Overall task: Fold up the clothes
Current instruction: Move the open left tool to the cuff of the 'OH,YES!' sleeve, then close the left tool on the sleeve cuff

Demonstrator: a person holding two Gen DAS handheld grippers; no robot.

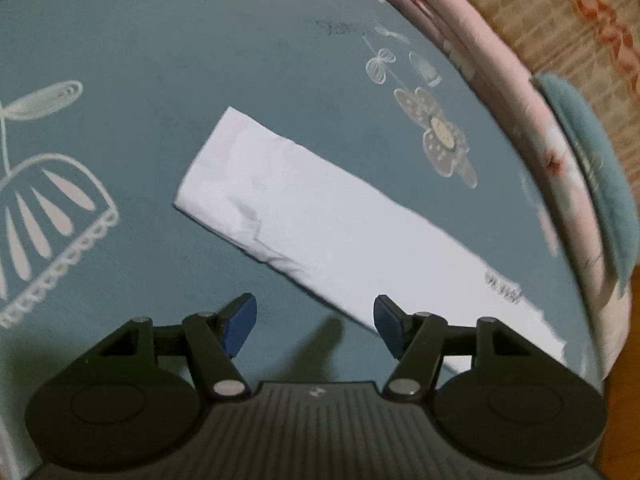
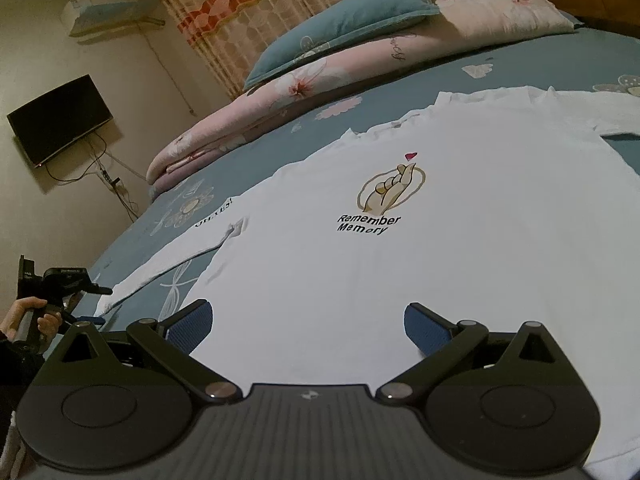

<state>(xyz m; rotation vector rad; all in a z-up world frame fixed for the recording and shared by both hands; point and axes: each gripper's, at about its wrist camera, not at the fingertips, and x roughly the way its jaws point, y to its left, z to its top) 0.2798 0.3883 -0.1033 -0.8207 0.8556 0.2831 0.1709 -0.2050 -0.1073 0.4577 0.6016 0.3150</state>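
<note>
A white T-shirt (image 2: 420,264) with a finger-heart print and the words "Remember Memory" lies spread flat, front up, on the teal bed sheet (image 2: 540,64). My right gripper (image 2: 308,320) hovers open over the shirt's near hem, with cloth below its blue pads and nothing pinched. In the left wrist view one white sleeve (image 1: 304,208) runs diagonally across the sheet (image 1: 160,80). My left gripper (image 1: 316,320) is open just short of the sleeve's near edge, its right pad (image 1: 386,324) over that edge. The right wrist view shows the left gripper (image 2: 98,306) at the sleeve's end, held by a hand (image 2: 24,316).
A rolled pink floral quilt (image 2: 280,96) and a teal pillow (image 2: 340,24) lie along the far side of the bed. Beyond them are curtains (image 2: 240,8), a wall TV (image 2: 60,120) and an air conditioner (image 2: 108,12). The bed's edge (image 1: 592,320) is at the right in the left wrist view.
</note>
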